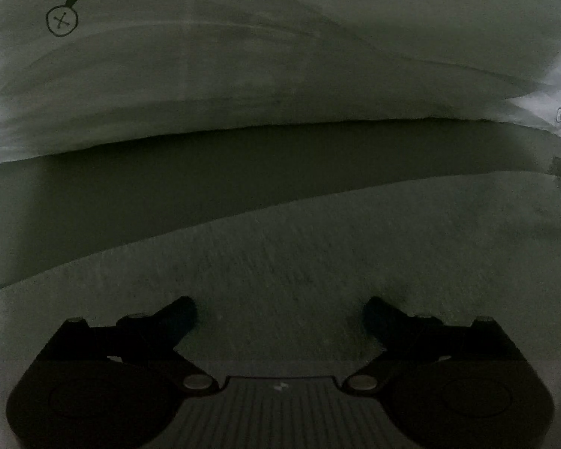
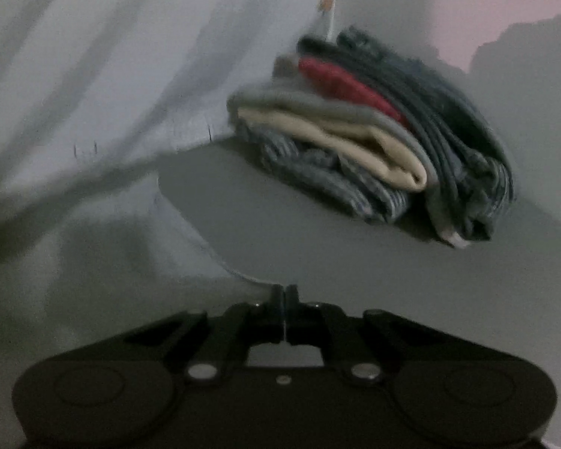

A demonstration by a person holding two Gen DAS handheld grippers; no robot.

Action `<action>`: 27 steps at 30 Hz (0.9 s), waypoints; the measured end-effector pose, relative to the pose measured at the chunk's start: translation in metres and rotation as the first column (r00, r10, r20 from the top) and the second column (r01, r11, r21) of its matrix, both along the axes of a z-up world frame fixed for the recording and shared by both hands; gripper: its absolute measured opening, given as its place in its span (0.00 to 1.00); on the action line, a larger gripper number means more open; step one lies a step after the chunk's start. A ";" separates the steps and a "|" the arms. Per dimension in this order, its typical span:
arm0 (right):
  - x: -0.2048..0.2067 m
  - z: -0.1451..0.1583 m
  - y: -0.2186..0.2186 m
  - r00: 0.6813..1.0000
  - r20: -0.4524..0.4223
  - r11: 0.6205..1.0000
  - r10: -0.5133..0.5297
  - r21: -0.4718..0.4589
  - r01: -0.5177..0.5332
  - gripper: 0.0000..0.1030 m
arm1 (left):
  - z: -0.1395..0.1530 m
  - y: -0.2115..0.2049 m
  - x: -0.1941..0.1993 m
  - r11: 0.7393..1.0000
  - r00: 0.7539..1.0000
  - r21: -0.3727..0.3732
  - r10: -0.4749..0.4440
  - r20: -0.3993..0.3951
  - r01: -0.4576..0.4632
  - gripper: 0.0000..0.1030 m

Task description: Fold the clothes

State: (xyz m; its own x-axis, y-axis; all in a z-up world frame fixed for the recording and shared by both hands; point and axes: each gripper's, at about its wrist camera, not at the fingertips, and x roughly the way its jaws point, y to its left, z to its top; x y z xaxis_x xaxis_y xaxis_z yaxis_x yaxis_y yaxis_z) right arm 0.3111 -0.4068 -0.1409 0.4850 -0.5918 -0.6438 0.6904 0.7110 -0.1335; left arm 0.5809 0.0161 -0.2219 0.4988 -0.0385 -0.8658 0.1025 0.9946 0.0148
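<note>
A white garment (image 1: 280,75) with small printed figures fills the left wrist view, one layer folded over another with a dark shadowed gap between them. My left gripper (image 1: 279,314) is open and empty, its fingers resting low over the near layer of cloth. In the right wrist view the same white garment (image 2: 93,93) hangs lifted and creased on the left. My right gripper (image 2: 285,292) is shut on the edge of this white garment, which runs up from the pinched fingertips.
A stack of folded clothes (image 2: 374,138), striped, cream, grey, red and dark, sits on the grey surface (image 2: 318,232) ahead and right of my right gripper. A pink wall (image 2: 486,11) shows at the top right.
</note>
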 end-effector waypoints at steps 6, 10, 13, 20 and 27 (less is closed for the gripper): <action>0.003 -0.001 -0.008 0.997 -0.057 0.997 -0.059 -0.051 0.056 0.55 | -0.001 -0.001 0.005 1.000 1.000 0.003 0.022 -0.001 -0.022 1.00; 0.014 0.010 -0.010 0.999 0.040 0.999 -0.029 -0.011 0.030 0.54 | 0.001 -0.006 0.002 1.000 1.000 0.001 0.015 0.009 -0.015 1.00; 0.033 0.012 -0.001 0.999 0.022 1.000 0.028 0.012 -0.029 0.61 | 0.000 -0.007 0.001 1.000 1.000 0.001 0.014 0.023 -0.014 1.00; 0.003 0.024 0.062 0.979 0.100 0.970 0.179 0.147 -0.193 0.92 | 0.009 0.002 -0.003 1.000 1.000 0.010 0.005 0.015 -0.005 1.00; -0.093 0.028 0.114 0.981 0.040 0.957 0.188 0.216 -0.192 0.97 | 0.072 0.049 -0.080 0.999 0.995 -0.030 0.037 0.096 -0.035 1.00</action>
State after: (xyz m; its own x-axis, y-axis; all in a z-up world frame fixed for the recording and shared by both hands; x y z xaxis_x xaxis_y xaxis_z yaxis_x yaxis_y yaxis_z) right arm 0.2184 -0.2932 -0.1130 0.5880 -0.3336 -0.7369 0.5403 0.8399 0.0509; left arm 0.5012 0.0648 -0.1495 0.5815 -0.0426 -0.8125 0.0660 0.9978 -0.0050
